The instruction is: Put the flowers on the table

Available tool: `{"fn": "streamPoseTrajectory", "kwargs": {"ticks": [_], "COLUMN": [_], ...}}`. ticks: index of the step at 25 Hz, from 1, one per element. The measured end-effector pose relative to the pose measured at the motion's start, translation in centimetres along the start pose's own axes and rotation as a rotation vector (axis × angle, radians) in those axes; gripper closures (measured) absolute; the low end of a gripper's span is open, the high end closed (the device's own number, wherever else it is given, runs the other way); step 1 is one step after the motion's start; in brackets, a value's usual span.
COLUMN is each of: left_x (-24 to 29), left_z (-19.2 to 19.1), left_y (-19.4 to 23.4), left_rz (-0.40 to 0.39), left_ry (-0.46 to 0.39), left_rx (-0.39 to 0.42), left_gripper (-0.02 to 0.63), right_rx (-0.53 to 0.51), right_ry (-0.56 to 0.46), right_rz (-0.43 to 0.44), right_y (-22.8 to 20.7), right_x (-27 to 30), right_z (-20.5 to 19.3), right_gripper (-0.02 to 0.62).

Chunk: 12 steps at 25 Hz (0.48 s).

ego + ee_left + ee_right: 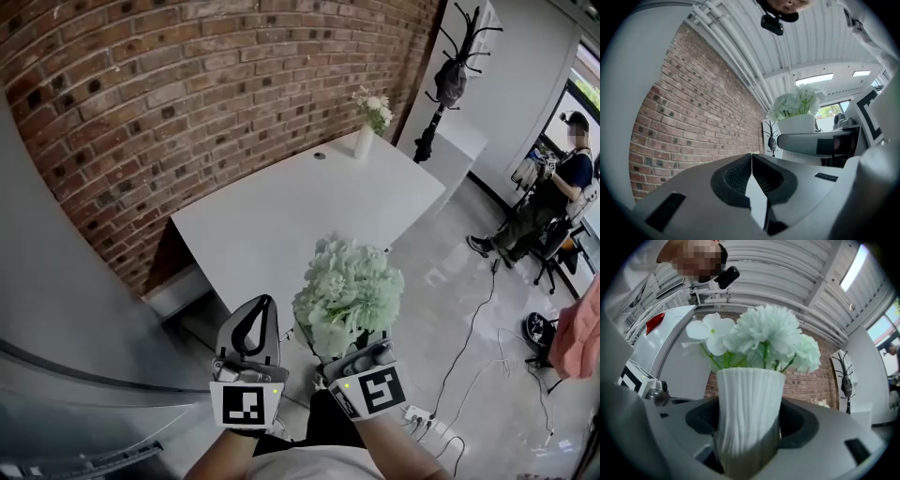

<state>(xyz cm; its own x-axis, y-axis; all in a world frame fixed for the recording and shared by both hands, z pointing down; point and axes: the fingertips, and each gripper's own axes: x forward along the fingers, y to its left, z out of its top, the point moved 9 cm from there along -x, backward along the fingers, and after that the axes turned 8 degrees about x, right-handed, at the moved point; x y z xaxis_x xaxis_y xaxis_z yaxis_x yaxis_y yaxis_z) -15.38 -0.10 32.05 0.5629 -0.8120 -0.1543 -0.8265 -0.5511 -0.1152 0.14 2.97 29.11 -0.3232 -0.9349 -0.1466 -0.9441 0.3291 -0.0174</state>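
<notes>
Rough red brick wall (187, 112) is seen behind a smooth white rectangular tabletop (281, 216). Fluffy, rounded pale green flowers (349, 291) are carried in a ribbed white vase (747, 413), which is clamped between the jaws of the right claw (366, 352) and held upright in the air just off the tabletop's near edge, not set down on it. The left claw (253, 323) is seen right beside it, jaws pressed flat together with nothing between. Another slim white vase of flowers (368, 127) is stood at the tabletop's far corner.

Matt ribbed vase (749, 408), rough brick wall (187, 103)
The table (281, 220) looked smooth and matt white; the polished floor (469, 277) reflected light.
</notes>
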Motion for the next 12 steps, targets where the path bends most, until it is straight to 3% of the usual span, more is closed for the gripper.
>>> {"fn": "streamPoseTrajectory", "kwargs": {"ticks": [6,12], "left_x": [3.1,7.6], "left_z": [-0.4,-1.3], "left_y": [0.4,0.4], "left_rz": [0.060,0.149], "left_ry": [-0.014,0.002], "left_rx": [0.050,0.043], "left_gripper": [0.597,0.597], "right_rx": [0.029,0.049], "right_ry": [0.000,0.004], "right_rz": [0.052,0.132], "right_y": [-3.0,-7.1], "right_x": [3.2,7.4], "right_z": [-1.3,-2.2], "right_gripper": [0.232,0.232]}}
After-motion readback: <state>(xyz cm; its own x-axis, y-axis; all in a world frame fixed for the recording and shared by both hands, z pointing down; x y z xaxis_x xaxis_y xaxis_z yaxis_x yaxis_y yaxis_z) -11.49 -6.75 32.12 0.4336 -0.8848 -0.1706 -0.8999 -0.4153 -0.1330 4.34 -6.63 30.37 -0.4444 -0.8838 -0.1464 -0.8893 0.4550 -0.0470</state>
